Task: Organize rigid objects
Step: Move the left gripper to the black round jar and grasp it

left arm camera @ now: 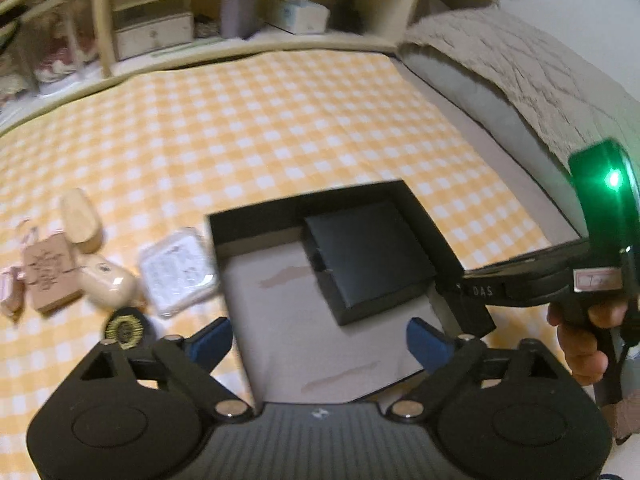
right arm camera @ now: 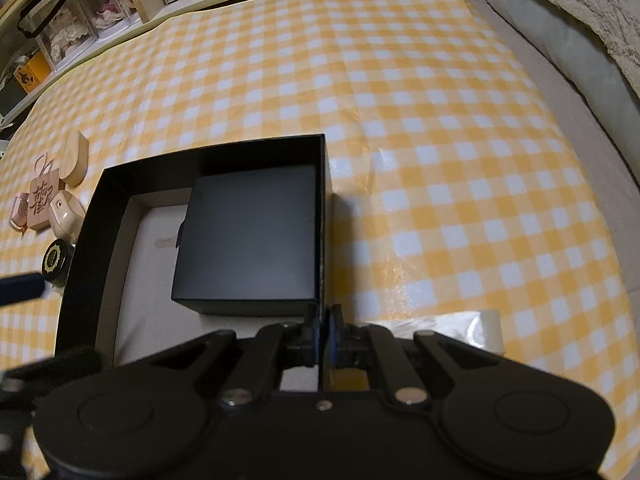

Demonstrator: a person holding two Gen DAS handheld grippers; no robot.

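Tray: open black box tray (right arm camera: 96, 216), rectangular, thin upright walls, pale lining on the floor; sits on the checked cloth, left of centre in the right wrist view.
Contents: 1 matte black box (right arm camera: 248, 236), square and flat-topped, set in the tray's far right corner, against the right wall.
Right gripper (right arm camera: 320, 336): pressed together on the tray's right wall, near its front corner, 1 finger inside and 1 outside.
Left gripper (left arm camera: 320, 340): spread wide, blue pads (left arm camera: 212, 340) apart, hovering over the tray's front edge, holding nothing.
Loose items, left of tray: clear plastic case (left arm camera: 180, 272); cream rounded case (left arm camera: 108, 284); engraved wooden tag (left arm camera: 48, 272); wooden oval block (left arm camera: 80, 220); round black lid with gold emblem (left arm camera: 124, 326); small pink piece (left arm camera: 10, 292).
Surface: yellow-and-white gingham cloth (right arm camera: 400, 120), glossy, creased.
Surround: wooden shelf (left arm camera: 240, 8) behind; fluffy beige blanket (left arm camera: 500, 60) at right.
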